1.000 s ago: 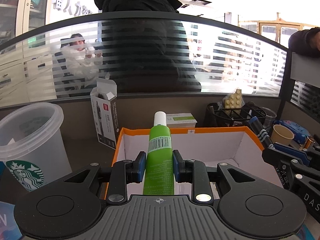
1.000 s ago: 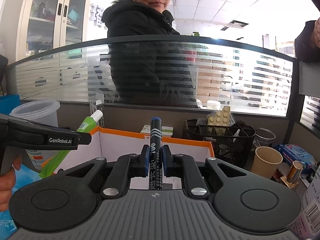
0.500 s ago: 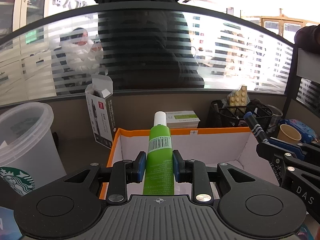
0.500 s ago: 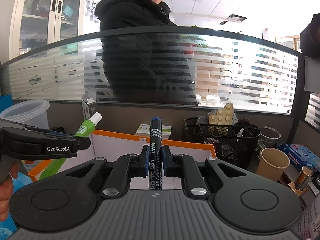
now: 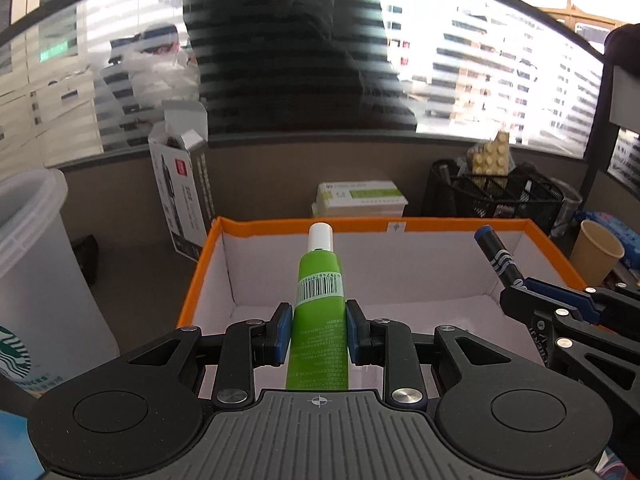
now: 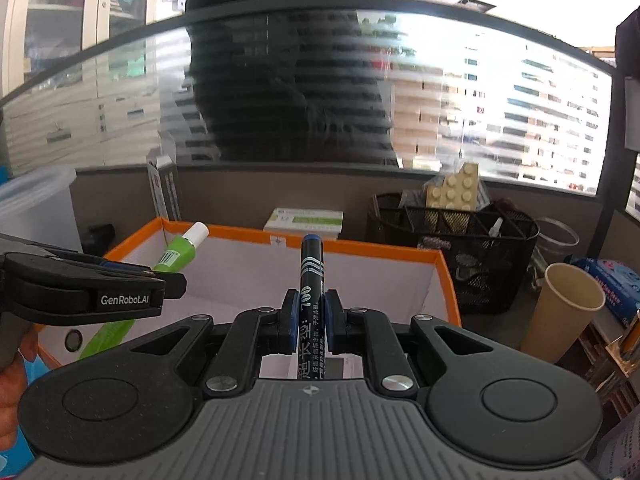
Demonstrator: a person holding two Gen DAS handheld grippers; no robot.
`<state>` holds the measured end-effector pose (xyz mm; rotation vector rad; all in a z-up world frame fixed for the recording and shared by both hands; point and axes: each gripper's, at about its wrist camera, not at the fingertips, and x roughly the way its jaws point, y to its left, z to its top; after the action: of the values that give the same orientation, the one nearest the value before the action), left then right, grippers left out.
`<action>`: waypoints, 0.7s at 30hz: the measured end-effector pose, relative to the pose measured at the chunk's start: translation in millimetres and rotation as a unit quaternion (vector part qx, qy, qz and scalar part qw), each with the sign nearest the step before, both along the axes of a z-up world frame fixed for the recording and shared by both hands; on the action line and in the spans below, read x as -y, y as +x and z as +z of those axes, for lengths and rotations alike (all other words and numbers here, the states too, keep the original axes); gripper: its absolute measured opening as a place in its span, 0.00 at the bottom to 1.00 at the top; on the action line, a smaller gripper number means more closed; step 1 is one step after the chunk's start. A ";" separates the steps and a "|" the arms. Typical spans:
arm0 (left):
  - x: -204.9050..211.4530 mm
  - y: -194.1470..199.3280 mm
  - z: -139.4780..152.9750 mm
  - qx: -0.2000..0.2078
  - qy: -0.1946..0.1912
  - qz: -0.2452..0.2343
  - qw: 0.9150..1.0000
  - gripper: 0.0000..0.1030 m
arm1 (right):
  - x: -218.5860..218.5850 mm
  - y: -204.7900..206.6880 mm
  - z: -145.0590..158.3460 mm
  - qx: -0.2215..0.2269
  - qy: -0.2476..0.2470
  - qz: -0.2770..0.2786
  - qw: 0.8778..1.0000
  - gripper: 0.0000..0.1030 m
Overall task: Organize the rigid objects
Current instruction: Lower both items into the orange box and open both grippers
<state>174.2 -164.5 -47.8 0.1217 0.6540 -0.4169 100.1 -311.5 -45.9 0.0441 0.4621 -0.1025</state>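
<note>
- Two grippers hang over an orange-rimmed box (image 5: 400, 225) with a white inside.
- The left gripper (image 5: 319, 334) clamps a green tube (image 5: 319, 320), its white cap pointing toward the far wall of the box.
- The right gripper (image 6: 307, 316) is closed on a dark marker (image 6: 310, 280), tip forward above the box.
- A paper cup (image 6: 562, 312) and black mesh basket (image 6: 472, 248) stand to the right.
</note>
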 end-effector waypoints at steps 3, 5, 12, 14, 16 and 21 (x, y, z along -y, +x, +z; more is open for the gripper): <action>1.5 4.5 -7.0 -0.013 0.003 0.000 1.000 0.25 | 0.1 6.5 -6.9 -0.015 -0.002 -0.001 1.000 0.12; 2.8 7.1 -11.6 -0.018 0.005 0.001 1.000 0.25 | 0.8 11.0 -11.1 -0.026 -0.003 -0.003 1.000 0.12; 4.0 14.1 -19.8 -0.032 0.011 0.005 0.999 0.25 | 2.8 19.6 -25.0 -0.055 -0.003 -0.006 0.998 0.12; 4.8 13.7 -19.7 -0.031 0.016 0.003 0.999 0.25 | 3.8 22.5 -28.5 -0.064 -0.001 -0.007 0.998 0.12; 4.5 12.8 -19.7 -0.031 0.020 0.004 0.999 0.25 | 3.5 24.2 -31.8 -0.074 0.000 -0.008 0.997 0.12; 2.7 10.6 -18.7 -0.038 0.028 0.005 0.999 0.24 | 4.3 25.6 -35.3 -0.089 -0.001 -0.013 0.996 0.12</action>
<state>184.8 -167.2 -66.5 0.1554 0.7419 -0.3953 125.7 -315.8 -81.2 0.0385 0.6402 -0.1338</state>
